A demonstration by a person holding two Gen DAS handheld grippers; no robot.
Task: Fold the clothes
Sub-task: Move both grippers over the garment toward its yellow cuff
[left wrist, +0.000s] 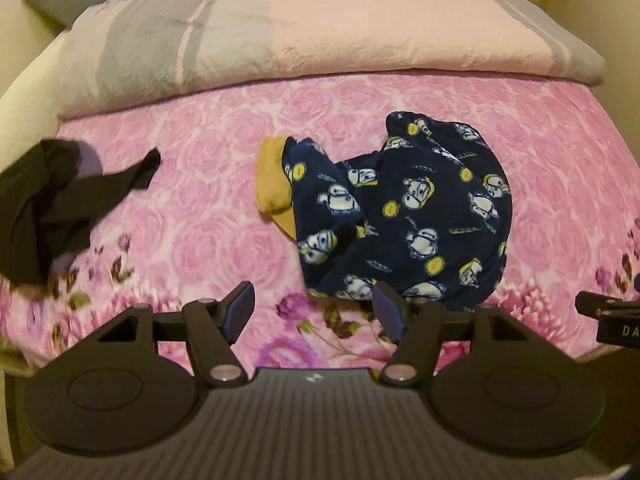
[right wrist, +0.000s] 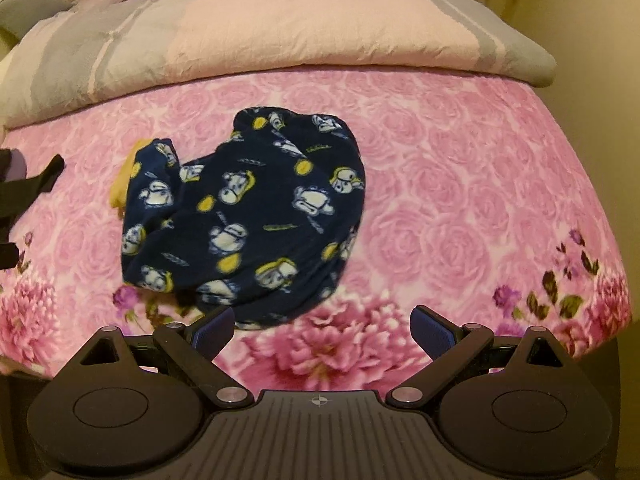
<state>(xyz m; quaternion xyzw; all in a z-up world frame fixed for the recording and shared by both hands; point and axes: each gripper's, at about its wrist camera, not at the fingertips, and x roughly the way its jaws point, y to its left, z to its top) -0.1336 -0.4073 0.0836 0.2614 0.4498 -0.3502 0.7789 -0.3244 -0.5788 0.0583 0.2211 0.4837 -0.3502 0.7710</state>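
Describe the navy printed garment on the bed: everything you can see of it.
The navy garment looks like soft fleece, printed with white cartoon figures and yellow dots, with a mustard-yellow cuff at its left end. It lies crumpled in a rounded heap, unfolded, on the pink floral bedspread. Neither gripper touches it; both are open, just short of its near edge.

We see both wrist views low at the bed's (left wrist: 192, 184) near edge, facing its duvet (right wrist: 280, 28), sharing the navy pyjamas (right wrist: 256, 216)
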